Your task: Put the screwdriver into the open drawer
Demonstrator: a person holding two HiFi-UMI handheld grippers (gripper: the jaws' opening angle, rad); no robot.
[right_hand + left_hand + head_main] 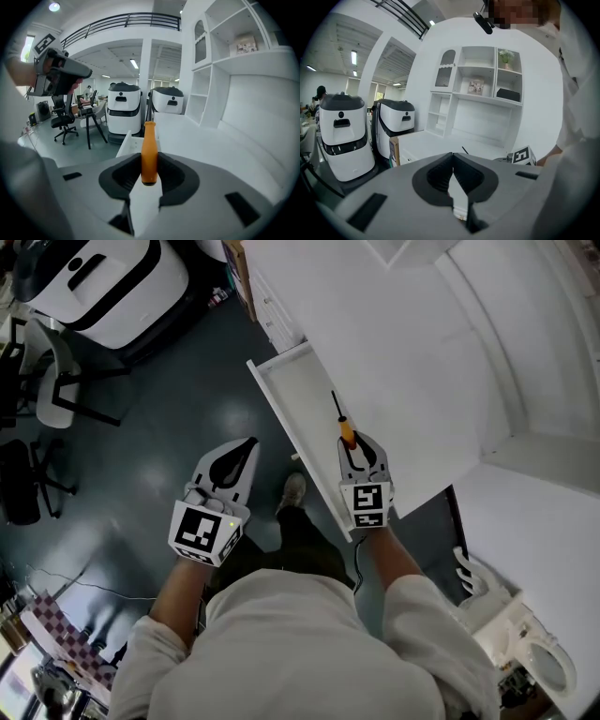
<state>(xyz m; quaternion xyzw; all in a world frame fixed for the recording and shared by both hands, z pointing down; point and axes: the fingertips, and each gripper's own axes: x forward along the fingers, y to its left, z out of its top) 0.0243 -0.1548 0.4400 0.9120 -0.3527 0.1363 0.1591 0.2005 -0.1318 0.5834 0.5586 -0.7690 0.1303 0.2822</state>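
Note:
The screwdriver [343, 424] has an orange handle [149, 152] and a thin black shaft that points away from me. My right gripper [361, 442] is shut on the handle and holds the tool just over the near edge of the white desk, beside the open drawer [291, 390]. The drawer is a long, white, shallow tray pulled out to the left of the desk, with its side wall [123, 143] showing below the handle. My left gripper [244, 448] hangs over the dark floor left of the drawer, its jaws shut together [453, 158] on nothing.
The white desk top [412, 381] runs right of the drawer, with a white shelf unit [480, 84] behind it. Two white machines [347, 133] and black office chairs [47, 390] stand on the floor at left. My shoe [292, 491] is below the drawer.

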